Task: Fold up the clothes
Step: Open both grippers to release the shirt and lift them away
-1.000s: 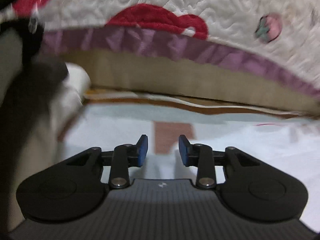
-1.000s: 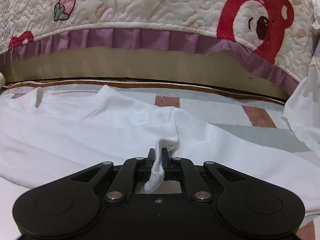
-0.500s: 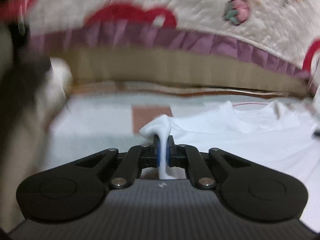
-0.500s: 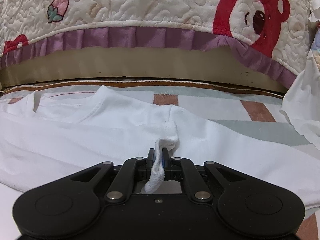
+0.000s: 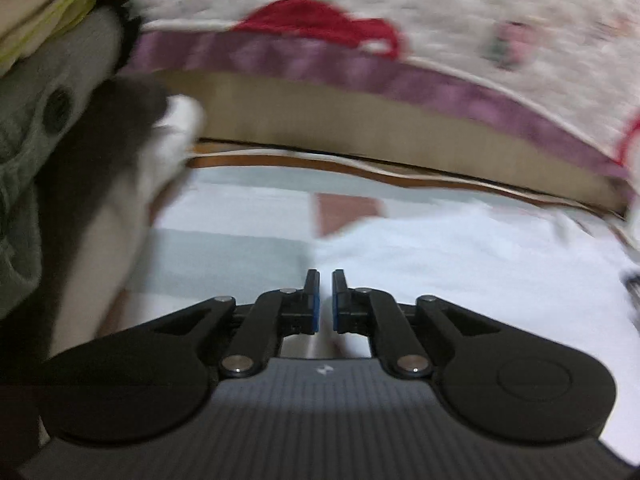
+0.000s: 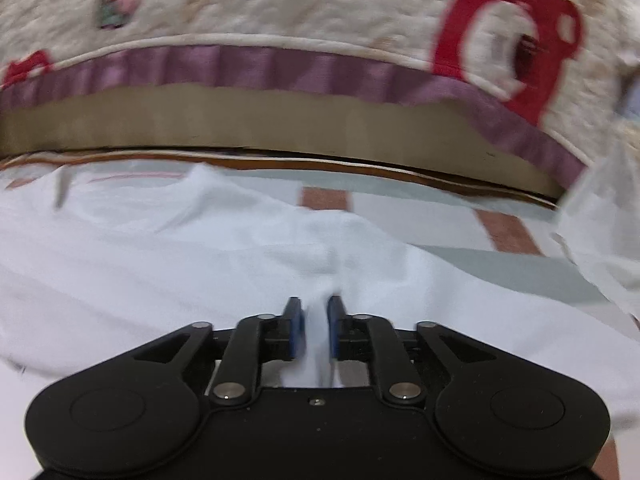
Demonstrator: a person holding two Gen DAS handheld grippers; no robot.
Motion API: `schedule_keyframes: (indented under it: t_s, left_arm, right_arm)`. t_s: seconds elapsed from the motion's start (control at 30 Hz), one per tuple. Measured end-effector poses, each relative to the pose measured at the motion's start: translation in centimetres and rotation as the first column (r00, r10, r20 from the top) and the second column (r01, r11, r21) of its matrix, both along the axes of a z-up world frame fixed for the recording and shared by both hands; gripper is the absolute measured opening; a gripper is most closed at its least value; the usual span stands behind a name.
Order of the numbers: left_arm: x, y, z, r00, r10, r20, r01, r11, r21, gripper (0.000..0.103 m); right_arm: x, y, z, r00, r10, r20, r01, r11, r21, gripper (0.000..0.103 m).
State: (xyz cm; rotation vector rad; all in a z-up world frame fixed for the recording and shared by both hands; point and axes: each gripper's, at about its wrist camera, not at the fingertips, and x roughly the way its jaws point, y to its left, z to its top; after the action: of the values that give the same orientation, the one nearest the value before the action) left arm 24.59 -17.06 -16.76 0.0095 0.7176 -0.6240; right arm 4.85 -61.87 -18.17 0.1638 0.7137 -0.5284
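Where it lies spread flat on the striped sheet, the white shirt runs under and ahead of both pairs of fingers. Right gripper: fingers slightly apart, a ridge of shirt cloth standing between the pads, not pinched. Left gripper: fingers parted by a narrow gap, holding nothing, with the shirt's edge just ahead and off to their right. Beyond the fingers: quilted cover with purple trim, red bear and strawberry prints. Left of the left fingers: heaped dark and grey clothing, blurred.
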Motion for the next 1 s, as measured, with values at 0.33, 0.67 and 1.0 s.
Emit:
schedule_keyframes:
  t_s: [0.33,0.67,1.0]
  left_arm:
    - [-7.0,-3.9,-1.9,0.927,-0.373,-0.034,0.371,0.901,0.227,0.029]
    - [-8.0,-0.5,-2.3,0.96,-0.27,-0.073,0.279,0.944,0.178,0.067]
    - [-7.6,2.0,-2.1,0.994,0.013,-0.105,-0.003,0.996,0.094,0.007]
  right_arm:
    - [1.3,4.0,1.7,0.988,0.086,0.125,-0.107,0.979,0.174,0.029]
    - [3.2,8.9,0.1,0.982,0.179,0.062,-0.187,0.966,0.176,0.032]
    - [3.3,11.8,-0.7,0.976,0.215,0.043,-0.219,0.959,0.18,0.038]
